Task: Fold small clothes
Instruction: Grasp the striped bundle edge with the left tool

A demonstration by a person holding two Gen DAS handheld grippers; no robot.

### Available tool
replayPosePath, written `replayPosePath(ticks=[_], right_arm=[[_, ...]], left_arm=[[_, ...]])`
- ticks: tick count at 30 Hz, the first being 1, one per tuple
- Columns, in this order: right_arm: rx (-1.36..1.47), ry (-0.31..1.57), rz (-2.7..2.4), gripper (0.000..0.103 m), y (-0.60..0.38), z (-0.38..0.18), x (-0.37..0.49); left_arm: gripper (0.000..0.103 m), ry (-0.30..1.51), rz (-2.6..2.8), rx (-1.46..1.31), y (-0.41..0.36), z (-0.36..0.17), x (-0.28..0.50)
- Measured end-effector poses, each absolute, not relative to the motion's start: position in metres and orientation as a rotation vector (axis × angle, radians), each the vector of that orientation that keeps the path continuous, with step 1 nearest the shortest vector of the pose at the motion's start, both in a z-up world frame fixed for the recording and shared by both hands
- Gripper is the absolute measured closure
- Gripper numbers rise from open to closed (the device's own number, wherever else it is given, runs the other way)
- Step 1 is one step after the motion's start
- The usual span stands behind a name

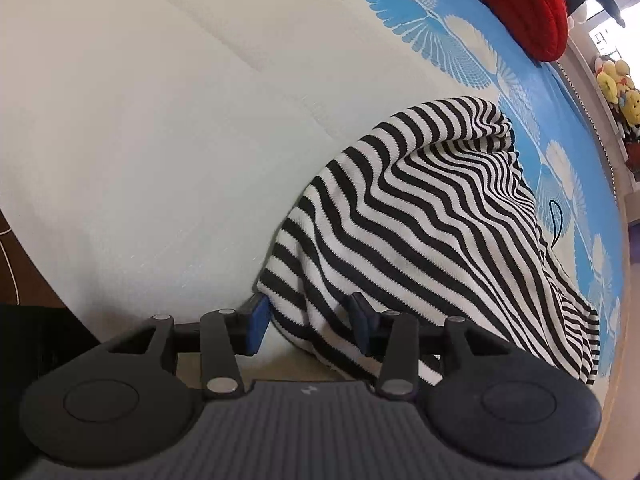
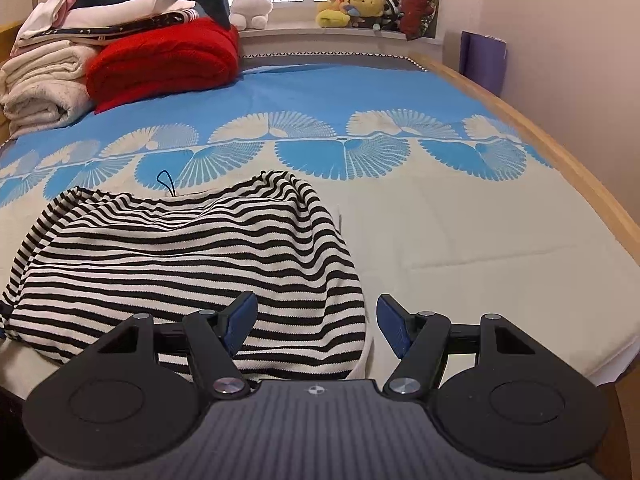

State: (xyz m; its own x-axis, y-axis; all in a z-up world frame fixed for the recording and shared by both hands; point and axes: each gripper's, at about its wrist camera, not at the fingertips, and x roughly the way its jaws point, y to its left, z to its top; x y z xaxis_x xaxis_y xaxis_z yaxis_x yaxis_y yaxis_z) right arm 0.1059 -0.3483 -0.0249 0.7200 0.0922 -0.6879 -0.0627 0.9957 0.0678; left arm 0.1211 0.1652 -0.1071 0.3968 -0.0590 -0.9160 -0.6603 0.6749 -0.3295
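Observation:
A black-and-white striped knit garment [image 1: 432,216] lies bunched on the bed; it also shows in the right wrist view [image 2: 180,256]. My left gripper [image 1: 310,324] is open with its blue pads on either side of the garment's near left edge. My right gripper [image 2: 316,326] is open, its left pad over the garment's near right corner and its right pad over bare sheet. Neither pair of pads presses on the cloth.
The bed has a cream and blue fan-patterned cover [image 2: 400,92]. A red folded blanket [image 2: 164,60] and stacked cream towels [image 2: 44,92] sit at the far left. Plush toys [image 2: 356,8] line the windowsill. A wooden bed rail [image 2: 560,148] runs along the right.

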Motion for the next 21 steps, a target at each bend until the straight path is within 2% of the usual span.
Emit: replayPosePath(ticks=[3, 5, 8, 16, 21], right_arm=[[0.041, 0.764, 0.079, 0.035, -0.349, -0.025, 0.106], [0.039, 0.766, 0.077, 0.035, -0.349, -0.026, 0.106], [0.038, 0.768, 0.075, 0.035, -0.348, -0.026, 0.107], [0.019, 0.736, 0.058, 0.036, -0.347, -0.023, 0.107], [0.001, 0.662, 0.044, 0.037, -0.36, 0.002, 0.116]], left_arm=[[0.064, 1.116, 0.43, -0.743, 0.162, -0.107, 0.125], [0.079, 1.125, 0.426, -0.729, 0.16, -0.109, 0.129], [0.085, 1.122, 0.42, -0.726, 0.16, -0.11, 0.13], [0.09, 1.102, 0.423, -0.693, 0.156, -0.105, 0.13], [0.09, 1.099, 0.42, -0.672, 0.153, -0.102, 0.129]])
